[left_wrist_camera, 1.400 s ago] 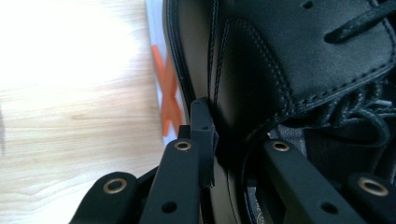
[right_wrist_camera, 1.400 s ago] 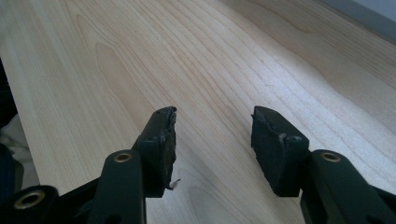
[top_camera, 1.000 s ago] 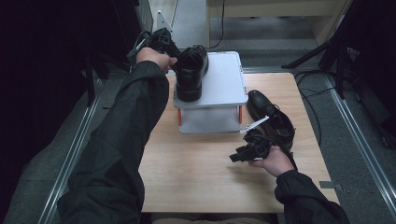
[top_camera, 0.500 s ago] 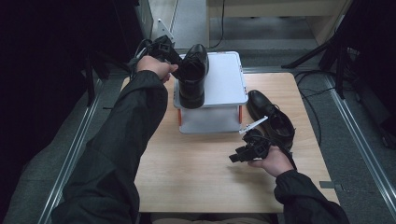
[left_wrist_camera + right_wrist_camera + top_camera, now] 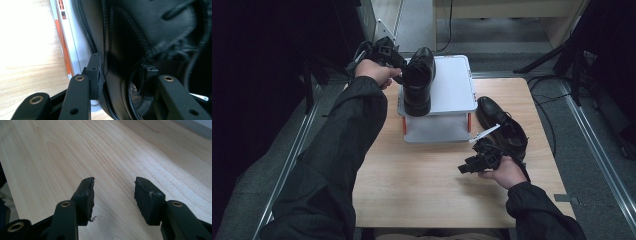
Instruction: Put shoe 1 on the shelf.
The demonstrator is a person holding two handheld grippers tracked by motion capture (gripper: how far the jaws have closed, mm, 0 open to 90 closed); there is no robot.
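A black leather shoe (image 5: 418,82) is tilted over the left part of a white box lid (image 5: 456,85). My left gripper (image 5: 399,70) is shut on the shoe's collar; in the left gripper view the shoe (image 5: 150,37) sits clamped between the two pads, one outside the wall and one inside the opening. A second black shoe (image 5: 502,127) lies on the wooden table (image 5: 417,180) at the right, beside the box. My right gripper (image 5: 467,167) hovers low over the table in front of that shoe, open with bare wood (image 5: 115,165) between its pads.
The white box (image 5: 437,131) with orange latches stands at the back middle of the table. A white tag (image 5: 484,134) sticks out by the second shoe. Cables (image 5: 552,95) and a dark stand (image 5: 572,55) lie on the floor at the right.
The left gripper has lifted and tipped the shoe up over the box lid, moving it slightly right. The right gripper has stayed nearly still.
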